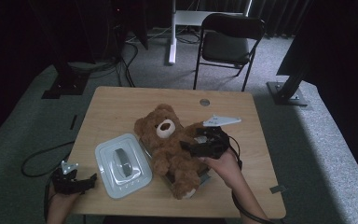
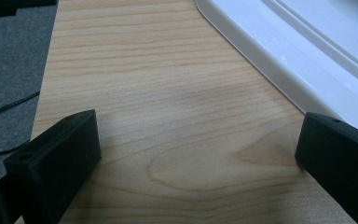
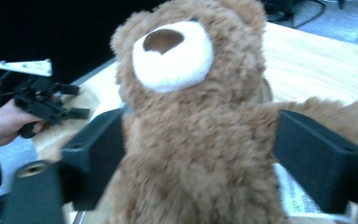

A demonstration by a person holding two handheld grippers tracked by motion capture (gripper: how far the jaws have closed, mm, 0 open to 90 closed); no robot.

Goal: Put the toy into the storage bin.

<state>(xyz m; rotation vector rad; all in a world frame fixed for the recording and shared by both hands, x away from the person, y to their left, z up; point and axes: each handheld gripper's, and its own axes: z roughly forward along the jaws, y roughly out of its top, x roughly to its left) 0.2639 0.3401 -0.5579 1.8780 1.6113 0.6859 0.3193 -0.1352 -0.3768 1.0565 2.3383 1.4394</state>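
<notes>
Fluffy brown teddy bear [image 1: 168, 144], white muzzle, dark brown nose, lying face-up

Left tool [image 1: 92, 179] held low at the near left, jaws wide apart, pointing right. Right tool [image 1: 186, 147] raised at the right in the right hand [image 1: 223, 164], jaws spread wide, pointing left.

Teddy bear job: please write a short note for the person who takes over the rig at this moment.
Right gripper: open, jaws on either side of the teddy bear, not closed on it.
Left gripper: open, holding nothing, at the table edge beside the white lid.
The bear lies on a container beside the lid.
Done: lid is off.
Left, probably: grip the bear.
</notes>
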